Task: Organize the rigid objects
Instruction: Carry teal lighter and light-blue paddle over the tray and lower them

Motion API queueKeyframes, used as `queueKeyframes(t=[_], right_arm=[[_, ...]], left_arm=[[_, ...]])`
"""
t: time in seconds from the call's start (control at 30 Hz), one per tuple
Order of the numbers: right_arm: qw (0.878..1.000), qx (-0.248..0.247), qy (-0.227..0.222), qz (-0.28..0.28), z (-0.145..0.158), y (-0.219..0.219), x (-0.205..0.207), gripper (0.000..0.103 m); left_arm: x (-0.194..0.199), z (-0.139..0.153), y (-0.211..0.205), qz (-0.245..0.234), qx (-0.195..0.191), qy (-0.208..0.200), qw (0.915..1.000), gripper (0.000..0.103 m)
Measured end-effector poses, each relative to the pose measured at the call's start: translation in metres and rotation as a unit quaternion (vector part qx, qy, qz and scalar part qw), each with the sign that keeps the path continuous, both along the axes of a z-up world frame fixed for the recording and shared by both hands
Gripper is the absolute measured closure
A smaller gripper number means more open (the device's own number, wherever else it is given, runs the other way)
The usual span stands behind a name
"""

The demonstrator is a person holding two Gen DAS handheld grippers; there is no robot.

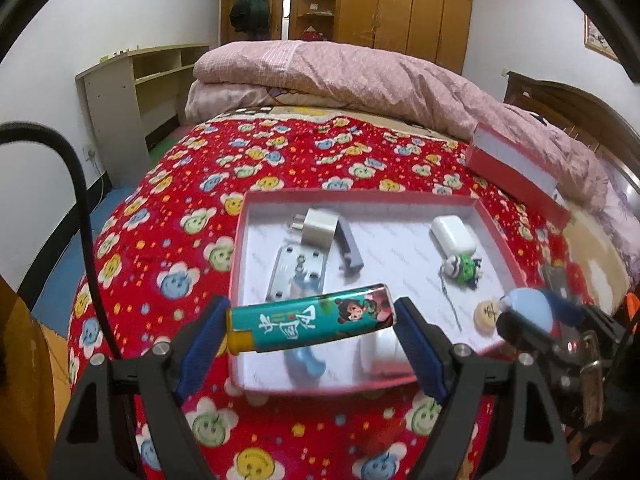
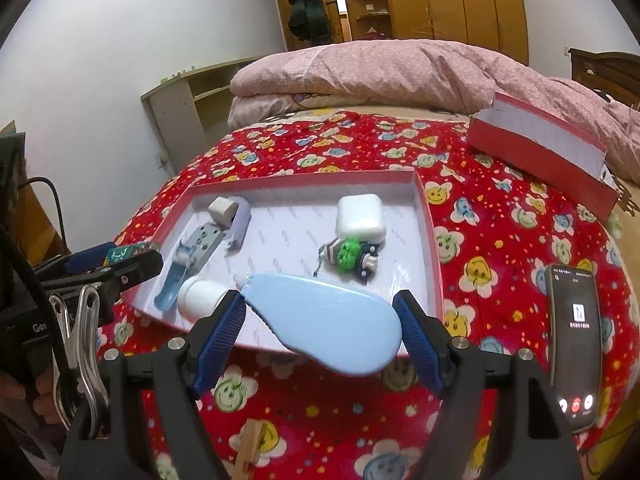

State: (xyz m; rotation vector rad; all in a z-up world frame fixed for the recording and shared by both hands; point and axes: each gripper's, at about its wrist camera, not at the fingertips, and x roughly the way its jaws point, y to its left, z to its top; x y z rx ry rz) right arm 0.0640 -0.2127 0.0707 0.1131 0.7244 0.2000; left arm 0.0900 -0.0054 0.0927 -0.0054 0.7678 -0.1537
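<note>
Lighter (image 1: 310, 322) and blue correction tape (image 2: 326, 326) hang above the near edge of the red box (image 2: 434, 240) — the left tongs (image 1: 312, 320) pinch the lighter endwise, the right tongs (image 2: 320, 320) pinch the tape. Either could slip and land on the bedspread (image 2: 500, 216) — both grips look shallow. Farther in lie a charger (image 1: 318, 226) and an earbud case (image 2: 360, 214).

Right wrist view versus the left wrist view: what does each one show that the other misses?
Only the right wrist view shows the phone lying on the bedspread. Only the left wrist view shows the round beige token in the tray. Both show the tray, earbud case, teal lighter in the left gripper and blue corrector in the right gripper.
</note>
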Motion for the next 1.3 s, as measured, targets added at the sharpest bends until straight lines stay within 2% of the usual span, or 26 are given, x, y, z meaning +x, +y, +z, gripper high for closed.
queueKeyframes(t=[0.3, 0.7, 0.97, 1.3], right_arm=[[1.000, 0.005, -0.001, -0.004, -0.005, -0.004, 0.024, 0.026], [1.000, 0.006, 0.007, -0.013, -0.025, -0.005, 0.050, 0.026], [1.000, -0.004, 0.007, -0.011, -0.035, -0.003, 0.057, 0.026], [1.000, -0.011, -0.005, -0.013, -0.038, -0.003, 0.057, 0.025]], left_arm=[[0.028, -0.010, -0.008, 0.003, 0.005, 0.002, 1.0000, 0.017], [0.059, -0.032, -0.014, 0.010, 0.035, 0.002, 0.9993, 0.017], [0.069, -0.042, -0.018, 0.012, 0.051, -0.004, 0.9986, 0.017], [0.071, -0.042, -0.020, 0.012, 0.049, -0.007, 0.9987, 0.017]])
